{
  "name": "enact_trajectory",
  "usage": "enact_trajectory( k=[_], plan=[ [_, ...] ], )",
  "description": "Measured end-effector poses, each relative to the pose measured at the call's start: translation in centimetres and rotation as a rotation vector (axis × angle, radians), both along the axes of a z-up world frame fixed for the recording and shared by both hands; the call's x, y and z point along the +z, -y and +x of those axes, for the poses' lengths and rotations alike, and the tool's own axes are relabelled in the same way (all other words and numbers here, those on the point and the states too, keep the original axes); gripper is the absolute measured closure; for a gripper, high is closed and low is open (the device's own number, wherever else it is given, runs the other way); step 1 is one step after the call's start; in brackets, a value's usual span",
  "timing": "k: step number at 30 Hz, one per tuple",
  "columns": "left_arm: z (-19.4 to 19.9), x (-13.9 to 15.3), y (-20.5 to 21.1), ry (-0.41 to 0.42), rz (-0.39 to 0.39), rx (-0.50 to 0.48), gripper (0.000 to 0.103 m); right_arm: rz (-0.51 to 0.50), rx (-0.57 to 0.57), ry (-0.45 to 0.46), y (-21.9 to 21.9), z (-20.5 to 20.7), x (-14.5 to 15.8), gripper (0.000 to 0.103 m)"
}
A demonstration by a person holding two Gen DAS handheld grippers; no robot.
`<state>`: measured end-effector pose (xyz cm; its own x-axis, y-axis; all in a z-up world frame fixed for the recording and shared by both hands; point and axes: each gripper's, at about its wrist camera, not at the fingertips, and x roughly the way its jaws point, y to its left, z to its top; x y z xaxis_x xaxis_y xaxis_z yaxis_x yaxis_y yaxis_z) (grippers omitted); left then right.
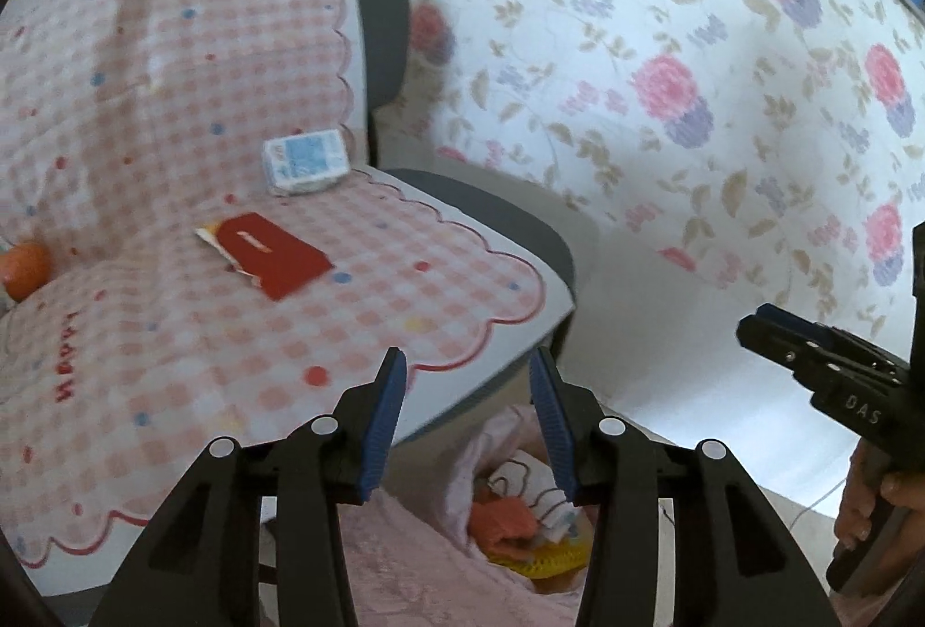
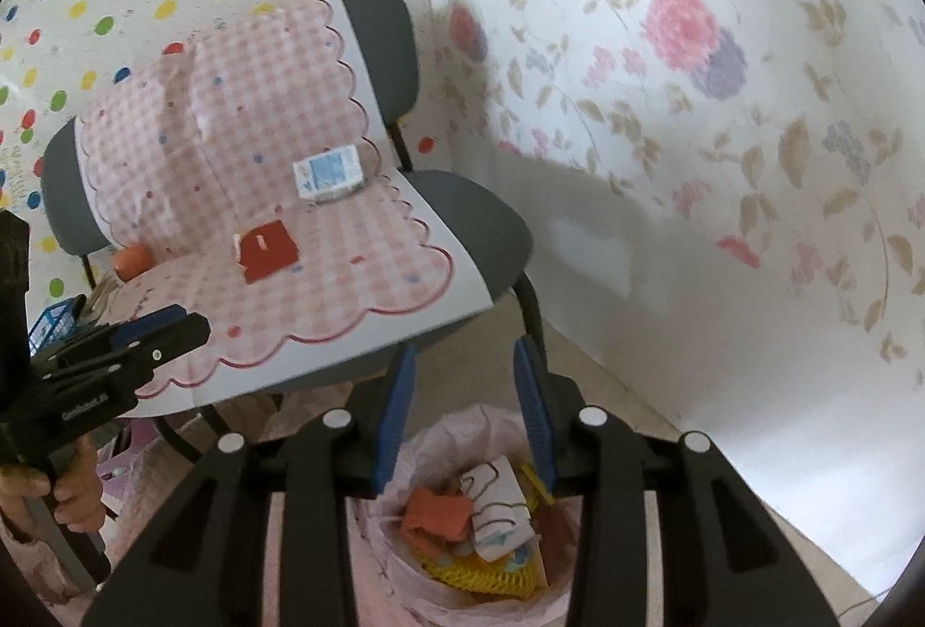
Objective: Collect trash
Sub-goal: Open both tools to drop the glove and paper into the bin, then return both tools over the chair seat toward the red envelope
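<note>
A red wrapper [image 1: 269, 252] and a white-and-blue tissue pack [image 1: 305, 162] lie on the pink checked cloth [image 1: 173, 338] over a grey chair. Both show in the right wrist view, the wrapper [image 2: 267, 251] and the pack [image 2: 328, 174]. A pink trash bag [image 2: 462, 529] with several scraps inside stands on the floor in front of the chair. My left gripper [image 1: 467, 396] is open and empty above the chair's front edge and the bag [image 1: 520, 517]. My right gripper [image 2: 465, 384] is open and empty just above the bag.
An orange [image 1: 24, 270] sits at the cloth's left fold and shows in the right wrist view [image 2: 132, 259]. A small blue box [image 2: 55, 323] lies left of the chair. The grey chair [image 2: 480, 222] stands in a corner of flowered wall [image 2: 694, 107].
</note>
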<state>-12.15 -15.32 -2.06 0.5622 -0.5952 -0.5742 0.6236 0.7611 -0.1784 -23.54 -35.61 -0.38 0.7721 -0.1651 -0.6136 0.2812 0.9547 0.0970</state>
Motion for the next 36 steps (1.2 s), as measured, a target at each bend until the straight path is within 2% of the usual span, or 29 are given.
enact_trajectory(
  k=[2,11,18,20,22,23,25,27,35,36],
  plan=[
    [0.5,0.4,-1.0,0.005,0.005,0.030,0.057,-0.003,0.015,0.012,-0.4,0.5,0.6,0.067],
    [3.4,1.8,-5.0,0.029,0.062,0.185,0.043,-0.010,0.120,0.034,-2.8,4.8,2.0,0.064],
    [6.2,1.8,-7.4,0.001,0.077,0.267,0.041,-0.007,0.187,0.029,-4.4,8.6,1.9,0.063],
    [7.0,1.6,-7.5,-0.016,0.082,0.281,0.039,-0.004,0.200,0.025,-4.6,9.9,1.8,0.061],
    [7.9,1.2,-7.5,-0.033,0.092,0.295,0.032,-0.007,0.209,0.022,-4.6,11.0,1.6,0.056],
    [8.4,1.1,-7.3,-0.041,0.098,0.302,0.025,-0.008,0.213,0.021,-4.6,11.6,1.6,0.055],
    [9.4,0.8,-6.9,-0.054,0.114,0.313,0.025,-0.011,0.217,0.018,-4.6,12.6,1.5,0.053],
    [10.5,0.4,-6.6,-0.066,0.124,0.320,0.018,-0.014,0.222,0.017,-4.4,13.7,1.4,0.051],
    [15.2,-1.5,-3.6,-0.143,0.141,0.336,0.017,-0.030,0.219,0.017,-2.9,18.6,1.3,0.046],
    [15.7,-1.8,-3.2,-0.154,0.144,0.340,0.017,-0.033,0.217,0.016,-2.7,19.3,1.2,0.043]
  ],
)
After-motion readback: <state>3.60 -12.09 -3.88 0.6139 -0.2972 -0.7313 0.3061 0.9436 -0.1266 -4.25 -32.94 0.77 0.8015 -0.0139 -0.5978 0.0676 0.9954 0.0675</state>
